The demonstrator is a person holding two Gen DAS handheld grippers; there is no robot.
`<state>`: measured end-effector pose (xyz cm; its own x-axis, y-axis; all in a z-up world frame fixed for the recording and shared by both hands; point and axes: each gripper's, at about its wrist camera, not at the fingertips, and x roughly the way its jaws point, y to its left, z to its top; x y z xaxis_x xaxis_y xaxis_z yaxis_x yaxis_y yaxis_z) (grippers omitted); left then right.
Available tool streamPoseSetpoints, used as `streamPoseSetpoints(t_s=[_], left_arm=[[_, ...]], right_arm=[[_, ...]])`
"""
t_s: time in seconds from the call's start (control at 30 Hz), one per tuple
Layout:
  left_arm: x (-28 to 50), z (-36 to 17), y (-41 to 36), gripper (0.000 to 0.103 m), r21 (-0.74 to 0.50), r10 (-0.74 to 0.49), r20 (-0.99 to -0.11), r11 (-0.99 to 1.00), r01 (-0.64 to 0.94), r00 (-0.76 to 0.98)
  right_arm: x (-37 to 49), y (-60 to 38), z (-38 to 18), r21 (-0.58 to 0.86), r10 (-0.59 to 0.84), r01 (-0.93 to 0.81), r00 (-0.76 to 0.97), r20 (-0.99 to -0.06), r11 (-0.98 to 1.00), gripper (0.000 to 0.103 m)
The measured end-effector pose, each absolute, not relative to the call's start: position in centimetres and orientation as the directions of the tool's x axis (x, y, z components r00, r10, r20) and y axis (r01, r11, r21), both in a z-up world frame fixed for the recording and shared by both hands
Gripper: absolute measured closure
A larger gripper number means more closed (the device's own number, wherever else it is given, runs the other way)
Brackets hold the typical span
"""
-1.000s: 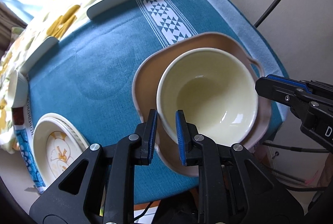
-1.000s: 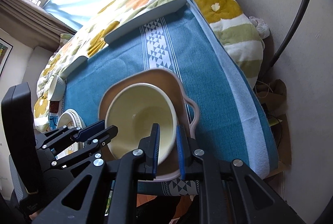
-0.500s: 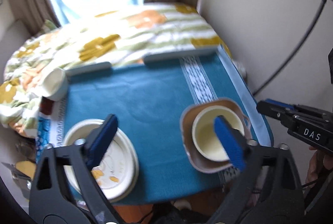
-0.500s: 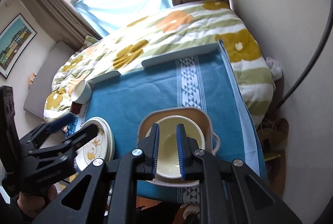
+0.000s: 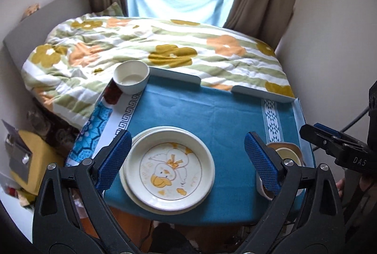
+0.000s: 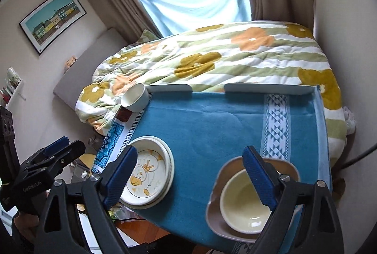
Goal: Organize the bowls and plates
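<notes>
Above the near edge of the blue cloth (image 5: pixel 212 112) I have both tools raised and empty. My left gripper (image 5: pixel 186 159) is spread wide, its blue pads framing the duck plate (image 5: pixel 168 169), which tops a small stack of plates at the near left. My right gripper (image 6: pixel 190 177) is just as wide apart, hanging over the near right, where the cream bowl (image 6: pixel 245 204) sits nested in the pinkish handled dish (image 6: pixel 219 183). That nesting looks deliberate to me: bowls gathered on one side, plates stacked on the other, so each kind has its own pile.

One piece sits apart from both. The small white bowl (image 5: pixel 130 78) is at the far left corner of the table, right beside the flowered quilt (image 5: pixel 165 46). I judge it is the item left to bring in, probably onto the cream bowl, and held high like this, either tool could reach for it.
</notes>
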<state>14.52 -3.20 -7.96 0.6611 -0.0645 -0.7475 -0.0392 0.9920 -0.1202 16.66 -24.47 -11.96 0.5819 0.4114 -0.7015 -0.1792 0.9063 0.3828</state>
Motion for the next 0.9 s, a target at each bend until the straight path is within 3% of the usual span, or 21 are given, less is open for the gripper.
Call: streamPoseSetpoints(t_s=[0.33,0.6,0.77,0.9], left_arm=[[19.5,-8.2,5.9,0.007,-0.233,-0.046,-0.749,0.952,-0.198,0.661],[28.1,-13.7,12.4,0.008,-0.368,-0.132,-0.798,0.88,-0.301,0.588],[33.9,-18.6,15.0,0.023,-0.398,-0.18,-0.837,0.849,-0.348,0.517],[37.5,-22.8,17.0,0.039,-0.422,-0.225,-0.857,0.823,-0.38,0.464]], right_arm=[[24.4,-16.2,-10.4,0.351,0.474,-0.322,0.511,-0.717,0.879,0.014],[33.9,-9.3,-12.9,0.357,0.477,-0.33,0.438,-0.762,0.874,0.014],[40.0,-5.1,-17.1,0.399,0.494,-0.312,0.348,-0.797,0.862,0.014],[43.7,-2.3,-21.2,0.466,0.533,-0.281,0.256,-0.807,0.839,0.038]])
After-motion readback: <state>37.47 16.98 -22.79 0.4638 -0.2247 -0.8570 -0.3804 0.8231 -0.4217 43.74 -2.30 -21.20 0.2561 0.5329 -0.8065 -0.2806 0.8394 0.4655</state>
